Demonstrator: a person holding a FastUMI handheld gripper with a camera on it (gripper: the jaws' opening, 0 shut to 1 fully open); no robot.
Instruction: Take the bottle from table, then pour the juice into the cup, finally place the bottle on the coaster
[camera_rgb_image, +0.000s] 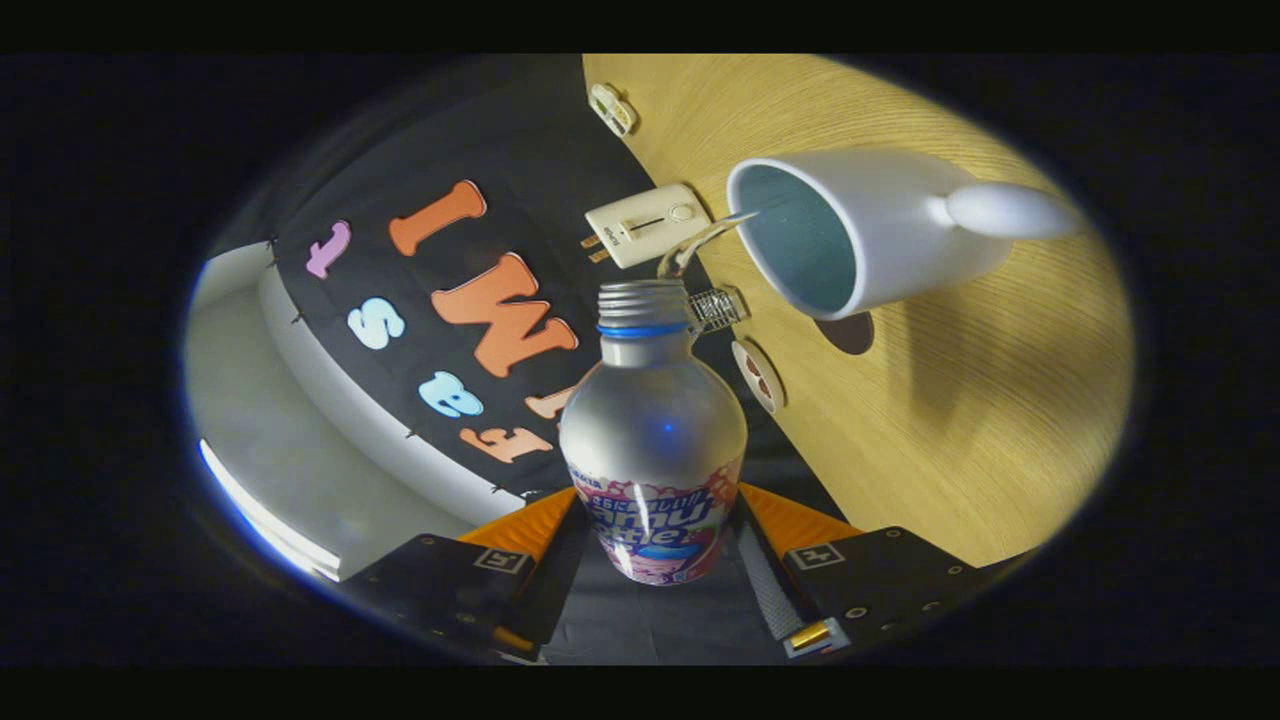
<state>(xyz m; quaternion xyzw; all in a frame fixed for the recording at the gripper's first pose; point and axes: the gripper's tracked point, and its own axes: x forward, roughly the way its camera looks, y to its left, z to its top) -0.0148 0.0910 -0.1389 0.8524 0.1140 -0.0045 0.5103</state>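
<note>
A silvery bottle (652, 420) with a pink and blue label, a blue neck ring and an uncapped mouth sits between my fingers, and my gripper (652, 545) is shut on its lower body. The whole scene is tilted: the bottle leans toward a white cup (880, 235) with a handle, which stands on the wooden table (960, 440) just beyond the bottle's mouth. A thin clear stream (700, 240) arcs from the mouth over the cup's rim. A dark round patch (850, 332), perhaps the coaster, peeks out from under the cup's near side.
A white box-shaped device (645, 225) with a slider lies at the table's edge by the cup. A white clip (612, 108) holds the edge farther off, and a small round white piece (758, 375) sits at the edge near the bottle's neck.
</note>
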